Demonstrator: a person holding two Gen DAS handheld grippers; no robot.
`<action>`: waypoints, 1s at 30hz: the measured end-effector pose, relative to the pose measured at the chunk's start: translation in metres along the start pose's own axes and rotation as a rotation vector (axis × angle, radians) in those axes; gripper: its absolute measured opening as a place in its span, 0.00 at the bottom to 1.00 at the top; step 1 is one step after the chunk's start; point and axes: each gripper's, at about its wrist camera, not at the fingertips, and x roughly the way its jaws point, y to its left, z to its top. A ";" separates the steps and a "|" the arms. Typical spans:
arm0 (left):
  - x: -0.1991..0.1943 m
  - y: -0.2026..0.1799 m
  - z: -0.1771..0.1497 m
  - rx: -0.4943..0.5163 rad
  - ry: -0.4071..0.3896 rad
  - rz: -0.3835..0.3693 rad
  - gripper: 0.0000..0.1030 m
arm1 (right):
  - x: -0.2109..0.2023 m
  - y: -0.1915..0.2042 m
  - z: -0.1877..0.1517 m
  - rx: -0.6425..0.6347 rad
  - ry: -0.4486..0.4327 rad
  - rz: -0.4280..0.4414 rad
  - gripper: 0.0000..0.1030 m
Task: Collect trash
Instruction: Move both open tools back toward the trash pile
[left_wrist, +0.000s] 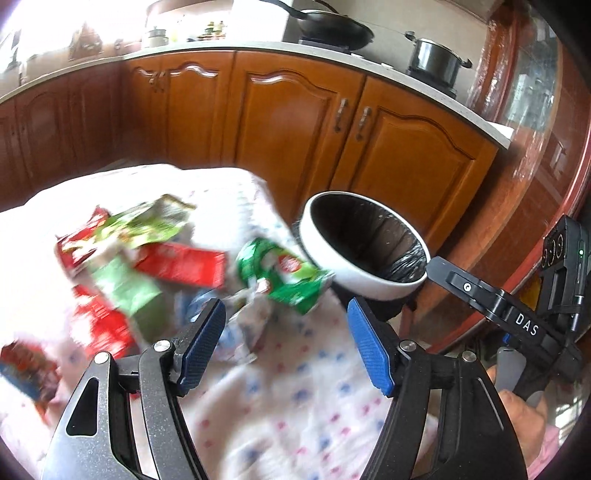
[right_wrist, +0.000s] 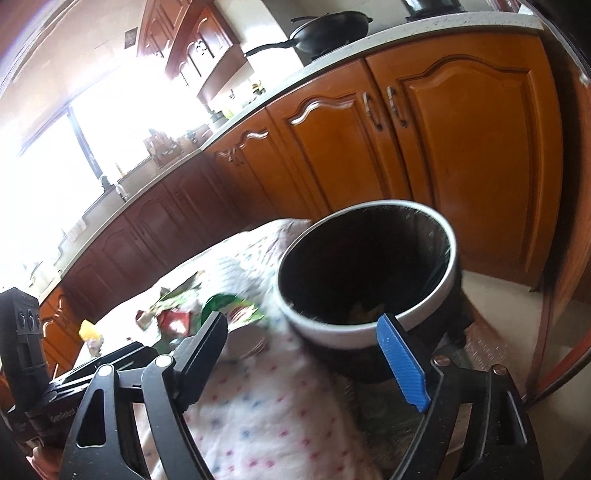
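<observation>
the left gripper (left_wrist: 284, 343) is hanging wide open, empty, over the spotted tablecloth (left_wrist: 295, 406). just beyond its tips a green wrapper (left_wrist: 284, 277) is lying, long axis slanting down toward the bin (left_wrist: 369, 273); its red logo is too blurred to read. the right gripper (right_wrist: 306, 354), jaws spread and empty, is facing the bin's rim; possibly scraps inside. "das" is showing on the right gripper's body (left_wrist: 517, 317).

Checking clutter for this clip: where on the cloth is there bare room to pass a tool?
Bare tablecloth lies in front of the open left tool, between the wrappers and the table edge by the bin. Crowded: the red and green wrappers on the left.
</observation>
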 end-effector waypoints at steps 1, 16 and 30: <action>-0.005 0.005 -0.003 -0.006 -0.005 0.005 0.68 | 0.001 0.004 -0.004 -0.004 0.005 0.006 0.83; -0.063 0.076 -0.042 -0.129 -0.049 0.076 0.69 | 0.015 0.072 -0.044 -0.086 0.078 0.101 0.84; -0.091 0.137 -0.061 -0.230 -0.086 0.171 0.69 | 0.044 0.115 -0.061 -0.153 0.141 0.127 0.84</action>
